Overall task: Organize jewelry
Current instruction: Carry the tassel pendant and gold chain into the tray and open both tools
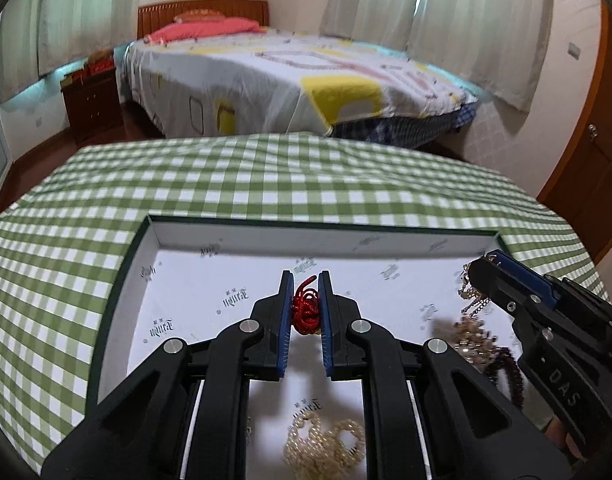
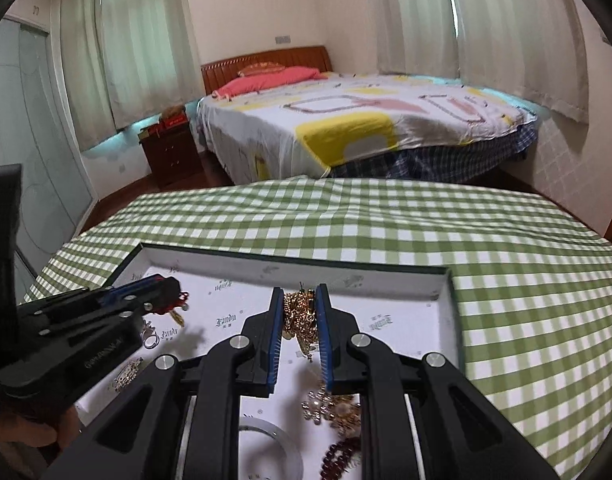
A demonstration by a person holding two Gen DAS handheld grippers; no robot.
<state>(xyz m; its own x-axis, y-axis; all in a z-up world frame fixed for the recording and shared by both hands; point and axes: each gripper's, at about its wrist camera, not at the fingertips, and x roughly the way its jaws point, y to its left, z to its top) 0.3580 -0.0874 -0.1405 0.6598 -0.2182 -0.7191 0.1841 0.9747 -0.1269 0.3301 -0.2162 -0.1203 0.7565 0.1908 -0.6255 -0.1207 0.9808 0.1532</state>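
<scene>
My left gripper [image 1: 306, 304] is clamped on a red cord [image 1: 305, 309], held over the white floor of the open box [image 1: 266, 236] that sits on the checked table [image 1: 266, 176]. My right gripper [image 2: 300, 316] is pinched on a bunch of gold chain [image 2: 300, 312] over the right part of the same box. Lying loose in the box are a pearl strand [image 1: 326, 448] at the near side, dark red beads [image 2: 342, 456], a ring [image 2: 151, 338] and a clear bangle [image 2: 266, 432].
</scene>
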